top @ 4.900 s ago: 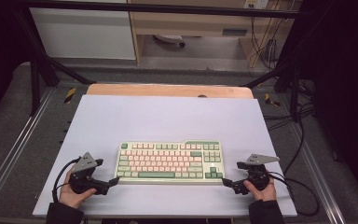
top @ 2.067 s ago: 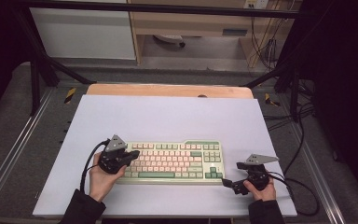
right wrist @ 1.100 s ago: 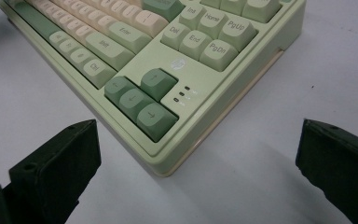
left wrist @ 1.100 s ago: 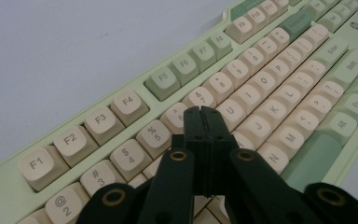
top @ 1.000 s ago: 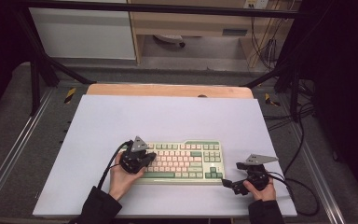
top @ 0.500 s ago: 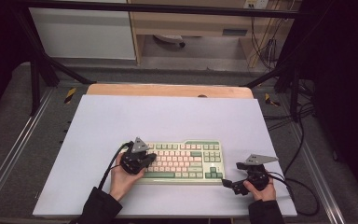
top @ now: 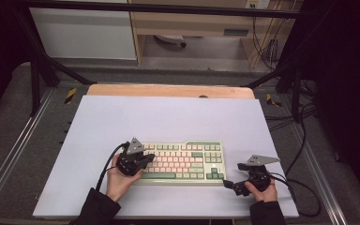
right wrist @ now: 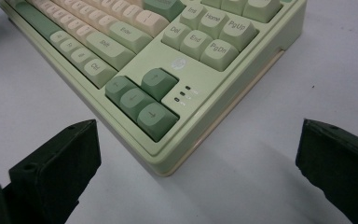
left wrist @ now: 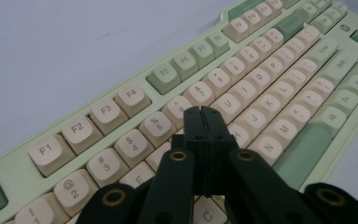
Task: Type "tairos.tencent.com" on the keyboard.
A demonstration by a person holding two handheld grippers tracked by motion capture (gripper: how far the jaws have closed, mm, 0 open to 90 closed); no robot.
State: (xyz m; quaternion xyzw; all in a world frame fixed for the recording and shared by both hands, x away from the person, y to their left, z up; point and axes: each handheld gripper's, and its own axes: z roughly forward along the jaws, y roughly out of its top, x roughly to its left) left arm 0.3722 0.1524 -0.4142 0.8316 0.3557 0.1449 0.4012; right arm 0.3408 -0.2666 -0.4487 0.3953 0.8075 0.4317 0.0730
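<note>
Two hand-held grippers attend one pale green and cream mechanical keyboard, which lies flat near the front edge of the white table sheet, square to the person. The left gripper has travelled from the bare sheet left of the keyboard onto its left half over the preceding seconds, and in the last half second it shows no further shift. Its jaws are pressed together with nothing between them; in the left gripper view the joined tips stand over the letter rows, just below the number keys, though whether they touch a keycap cannot be told. The right gripper has kept its place off the keyboard's front right corner, jaws spread wide and holding nothing; in the right gripper view that corner, with its dark green arrow keys, lies between them, untouched. Judgement: the approach is complete and the left tips are set as a single point for pressing a key; the press itself is not confirmed.
</note>
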